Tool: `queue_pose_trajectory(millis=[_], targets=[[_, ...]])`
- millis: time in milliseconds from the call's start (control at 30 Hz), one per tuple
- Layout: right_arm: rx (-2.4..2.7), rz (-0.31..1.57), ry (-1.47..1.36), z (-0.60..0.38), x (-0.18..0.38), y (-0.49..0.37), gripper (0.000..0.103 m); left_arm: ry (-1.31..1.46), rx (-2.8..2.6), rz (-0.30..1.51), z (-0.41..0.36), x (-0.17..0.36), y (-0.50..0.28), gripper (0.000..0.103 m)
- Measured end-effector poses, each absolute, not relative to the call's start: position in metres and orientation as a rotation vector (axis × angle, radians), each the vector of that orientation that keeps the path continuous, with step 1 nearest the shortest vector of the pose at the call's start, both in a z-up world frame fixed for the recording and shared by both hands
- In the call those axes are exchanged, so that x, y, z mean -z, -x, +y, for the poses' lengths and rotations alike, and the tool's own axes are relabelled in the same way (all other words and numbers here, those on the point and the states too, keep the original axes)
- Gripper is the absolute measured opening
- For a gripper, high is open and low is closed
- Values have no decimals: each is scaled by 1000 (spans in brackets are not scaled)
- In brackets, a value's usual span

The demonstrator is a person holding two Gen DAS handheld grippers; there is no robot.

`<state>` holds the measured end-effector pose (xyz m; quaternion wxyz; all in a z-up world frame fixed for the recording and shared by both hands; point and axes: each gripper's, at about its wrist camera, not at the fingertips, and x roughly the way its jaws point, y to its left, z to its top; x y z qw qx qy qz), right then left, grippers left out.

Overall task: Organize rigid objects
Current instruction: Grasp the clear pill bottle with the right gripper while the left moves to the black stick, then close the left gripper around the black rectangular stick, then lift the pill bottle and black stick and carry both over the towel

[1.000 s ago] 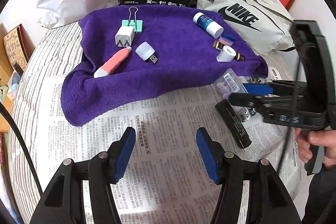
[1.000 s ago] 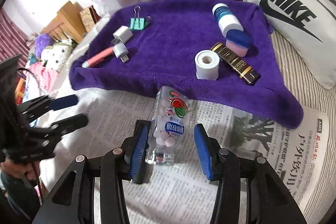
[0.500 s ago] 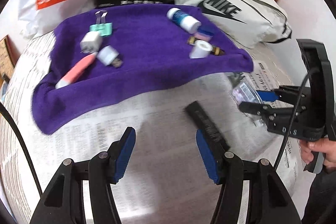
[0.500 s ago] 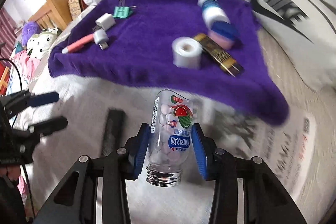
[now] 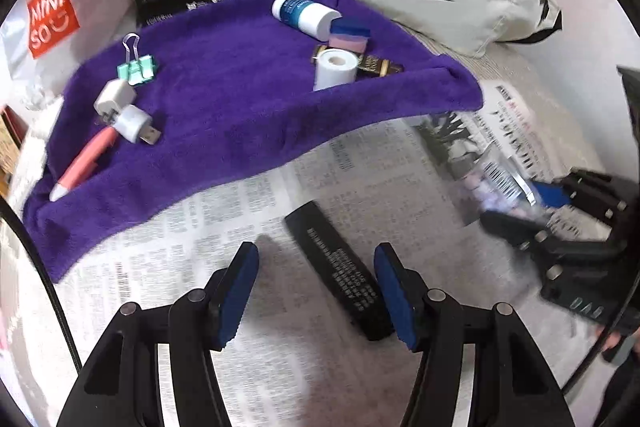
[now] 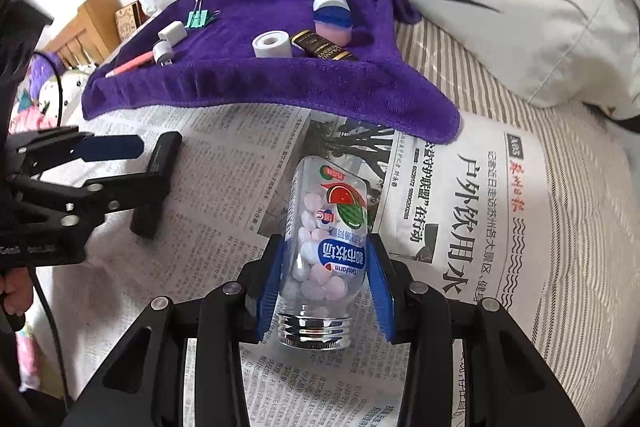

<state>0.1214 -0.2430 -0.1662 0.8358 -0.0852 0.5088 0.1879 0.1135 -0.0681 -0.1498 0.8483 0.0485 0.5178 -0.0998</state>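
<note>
Your right gripper (image 6: 325,289) has just pinched the candy bottle (image 6: 326,251), now lifted off the newspaper (image 6: 460,227). Your left gripper (image 5: 316,291), spread, has moved over the black bar (image 5: 340,271) near the purple towel (image 5: 224,99).

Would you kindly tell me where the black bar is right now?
In the left wrist view, the black bar lies on the newspaper, between the left tongs, just below the purple towel.

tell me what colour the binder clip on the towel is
The binder clip is mint green with silver wire handles, seen best in the left wrist view.
</note>
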Motion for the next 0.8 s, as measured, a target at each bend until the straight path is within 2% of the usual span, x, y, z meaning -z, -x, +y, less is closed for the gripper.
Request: queue_pose_trajectory(millis=[233,333,400,467,500,800], targets=[[-406,1056,140,-247,168,-120,41,-118,182,1089,-47,149,-104,60],[-399,1048,135,-248,168,-117,42,-117,194,1082,-48,148,-105,57],[-396,1040,131,-248,168,-115,42,-137,210,1076,-55,148,-108,47],[-395,1036,125,-249,169,-115,42,-148,237,1058,-61,147,-109,27],[-396,1035,122,-249,169,-115,42,-153,251,1051,-64,147,-108,23],[-412,1065,123,-249,167,-120,41,-123,250,1069,-50,143,-98,21]])
